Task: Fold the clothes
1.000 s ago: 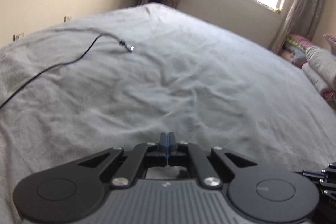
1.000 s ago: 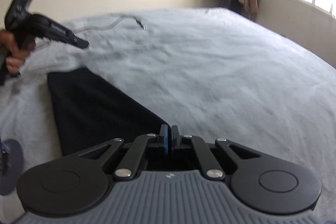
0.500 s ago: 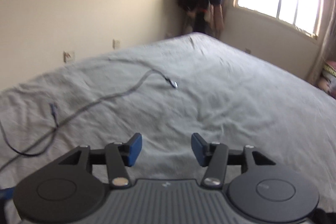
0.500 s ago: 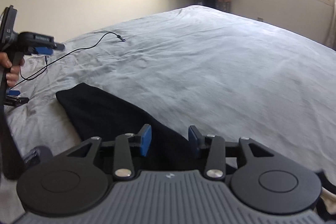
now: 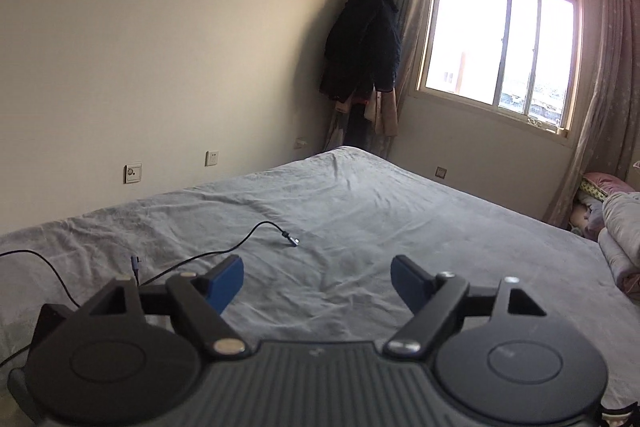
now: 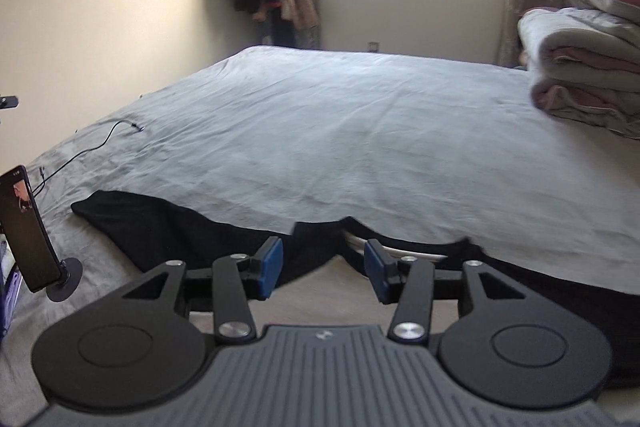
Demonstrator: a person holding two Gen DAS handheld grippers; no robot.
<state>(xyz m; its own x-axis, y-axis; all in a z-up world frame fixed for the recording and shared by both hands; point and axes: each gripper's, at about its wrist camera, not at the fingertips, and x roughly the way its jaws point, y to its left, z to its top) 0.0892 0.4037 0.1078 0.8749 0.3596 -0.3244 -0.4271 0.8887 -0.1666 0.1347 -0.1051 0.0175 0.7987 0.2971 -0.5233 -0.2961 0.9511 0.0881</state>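
Grey bed cover (image 6: 360, 131): soft, slightly fuzzy cloth with many small wrinkles; it lies over the whole bed.
Black garment (image 6: 168, 227): one piece, dark and matte, spread flat on the near edge of the bed; its far edge makes a long slanted line with a small notch in the middle. A pale strip shows at this notch.
Garment and right gripper (image 6: 324, 265): the garment lies just under and in front of the blue pads; nothing is between them, and they do not press on the cloth. The jaws have just been opening and stand about half apart.
Left gripper (image 5: 318, 279): black plastic arms with two blue pads; the jaws have just been opening and stand wide, with only bed cover seen between them. The garment does not show in this view.
Cable (image 5: 224, 251): one thin black cable, curved, with a small metal plug at its end, lying on the cover ahead of the left gripper.
Phone on stand (image 6: 28, 227): one, upright and tilted, on a round base at the left side of the bed.
Folded blankets (image 6: 588, 67): one stack, thick and soft, white and pink, at the right.
Window (image 5: 500, 43): one, bright, with curtains on both sides.
Hanging dark clothes (image 5: 362, 43): one bundle in the corner.
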